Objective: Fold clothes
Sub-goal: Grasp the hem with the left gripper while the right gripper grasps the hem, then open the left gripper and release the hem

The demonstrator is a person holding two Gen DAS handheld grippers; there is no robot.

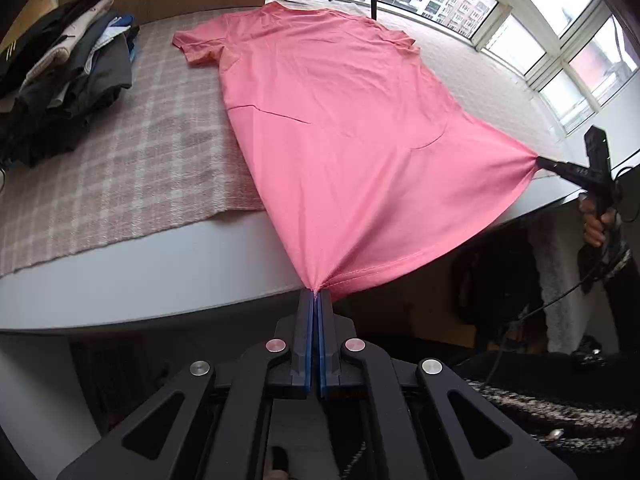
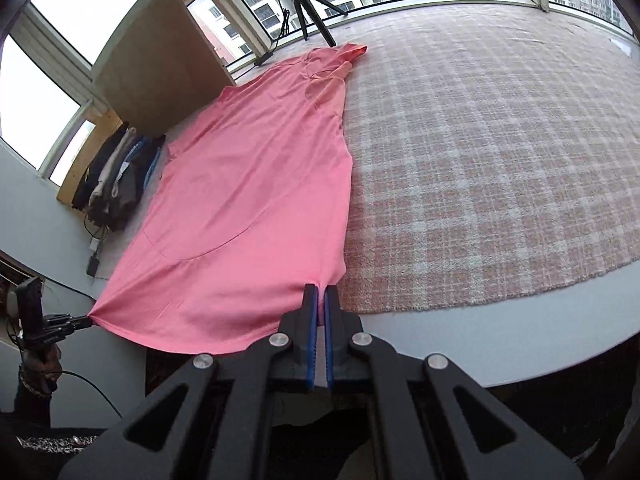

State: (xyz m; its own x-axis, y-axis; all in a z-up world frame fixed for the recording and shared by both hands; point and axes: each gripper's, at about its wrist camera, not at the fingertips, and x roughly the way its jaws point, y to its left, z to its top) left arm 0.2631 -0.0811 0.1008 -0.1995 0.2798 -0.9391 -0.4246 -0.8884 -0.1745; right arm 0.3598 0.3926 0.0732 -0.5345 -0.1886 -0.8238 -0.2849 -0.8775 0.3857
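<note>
A pink T-shirt [image 1: 340, 112] lies spread flat on the checked cloth, collar end far, hem pulled past the table's near edge. My left gripper [image 1: 319, 294] is shut on one hem corner, the fabric bunched into its blue pads. The right gripper [image 1: 540, 161] pinches the other hem corner at the right edge of this view. In the right wrist view the pink T-shirt [image 2: 248, 208] stretches away to the left, my right gripper [image 2: 320, 294] is shut on its hem corner, and the left gripper [image 2: 86, 321] holds the far corner at lower left.
A pile of dark and light clothes [image 1: 68, 80] sits at the far left of the table [image 1: 160, 280]. A checked cloth [image 2: 480, 160] covers the tabletop. A small black tripod [image 2: 308, 4] stands by the window. A wooden panel [image 2: 160, 52] is behind the shirt.
</note>
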